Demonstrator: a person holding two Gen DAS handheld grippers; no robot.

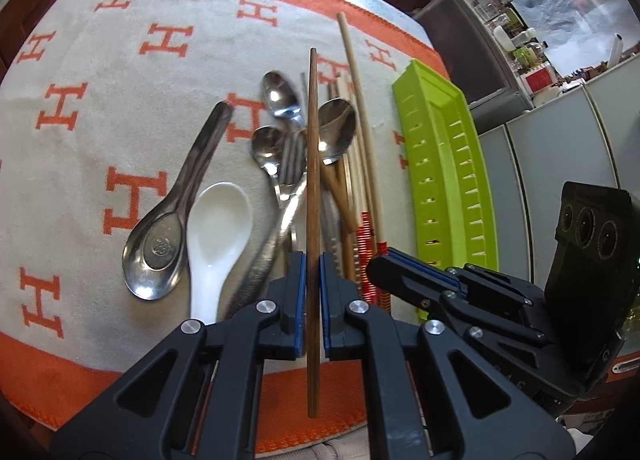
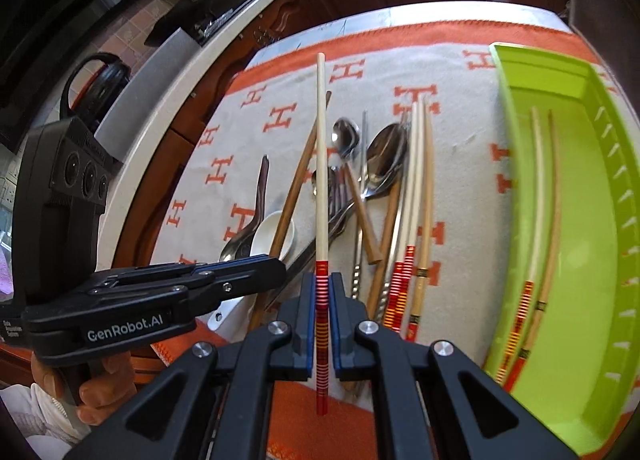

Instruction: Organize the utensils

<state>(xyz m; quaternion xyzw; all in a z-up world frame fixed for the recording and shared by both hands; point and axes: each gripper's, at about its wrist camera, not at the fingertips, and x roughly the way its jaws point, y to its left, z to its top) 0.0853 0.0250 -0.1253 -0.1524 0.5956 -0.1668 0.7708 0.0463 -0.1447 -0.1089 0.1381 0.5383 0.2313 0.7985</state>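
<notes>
The left gripper (image 1: 313, 272) is pinching a dark brown chopstick (image 1: 312, 164) between nearly closed pads, while the right gripper (image 2: 322, 292) is clamping a pale chopstick with red bands (image 2: 321, 180) the same way. Beyond both, at twelve o'clock, spoons, a fork and more chopsticks are lying piled on the orange-lettered cloth (image 1: 120, 72). The green tray (image 2: 580, 196), at two o'clock from the right gripper, is already holding two chopsticks. Lowering each stick parallel to those should be keeping them tidy.
</notes>
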